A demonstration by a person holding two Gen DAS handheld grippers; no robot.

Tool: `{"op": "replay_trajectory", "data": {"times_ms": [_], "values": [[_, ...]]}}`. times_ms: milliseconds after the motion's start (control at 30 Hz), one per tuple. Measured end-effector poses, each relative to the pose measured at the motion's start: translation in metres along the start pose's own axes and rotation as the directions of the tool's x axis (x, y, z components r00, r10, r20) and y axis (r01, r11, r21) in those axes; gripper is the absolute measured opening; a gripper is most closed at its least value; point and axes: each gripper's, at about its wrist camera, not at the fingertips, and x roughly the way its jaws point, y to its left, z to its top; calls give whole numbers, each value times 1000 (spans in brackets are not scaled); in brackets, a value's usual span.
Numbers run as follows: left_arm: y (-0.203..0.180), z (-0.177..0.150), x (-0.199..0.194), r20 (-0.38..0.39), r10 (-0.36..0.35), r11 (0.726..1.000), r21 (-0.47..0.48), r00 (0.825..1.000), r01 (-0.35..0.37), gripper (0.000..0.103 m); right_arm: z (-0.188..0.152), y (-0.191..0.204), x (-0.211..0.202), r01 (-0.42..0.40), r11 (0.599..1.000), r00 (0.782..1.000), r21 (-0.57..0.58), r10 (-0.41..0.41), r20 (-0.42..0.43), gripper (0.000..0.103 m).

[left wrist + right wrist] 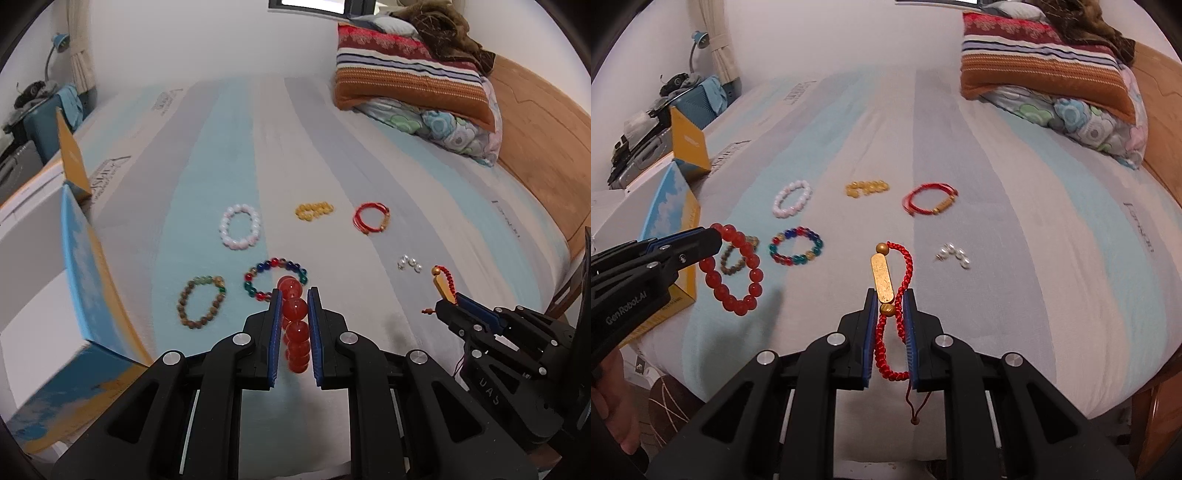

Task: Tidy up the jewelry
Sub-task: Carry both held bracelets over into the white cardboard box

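While the left gripper (294, 295) is clamping the red bead bracelet (733, 267) between its blue pads and holding it above the striped bedsheet (332, 166), the right gripper (890, 295) is pinching a red braided cord bracelet (899, 291) with a gold bar, its loop hanging between the fingers. Lying on the sheet beyond them: a multicoloured glass-bead bracelet (275, 278) beside a brown wooden-bead bracelet (201, 301); farther off, a white bead bracelet (240, 226), a yellow bead bracelet (314, 210) and a red string bracelet (371, 218); to the right, what are probably pearl earrings (409, 263), blurred. Sitting at the left edge: a blue-and-yellow box (85, 280)
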Motion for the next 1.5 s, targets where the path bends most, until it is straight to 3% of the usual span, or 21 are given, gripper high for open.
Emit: {"op": "replay_trajectory", "data": {"times_ms": [433, 1000, 1300, 1500], "values": [[38, 28, -44, 71, 41, 999, -24, 997, -39, 13, 52, 66, -14, -75, 993, 997, -95, 77, 17, 13], [134, 34, -115, 140, 185, 974, -155, 973, -163, 13, 100, 196, -38, -180, 945, 978, -274, 201, 53, 13], [193, 14, -140, 111, 273, 940, -243, 956, -240, 13, 96, 269, -30, -250, 902, 964, -352, 266, -3, 13], [239, -10, -138, 41, 323, 906, -303, 946, -296, 13, 86, 316, -4, -288, 874, 957, -391, 280, -78, 13]]}}
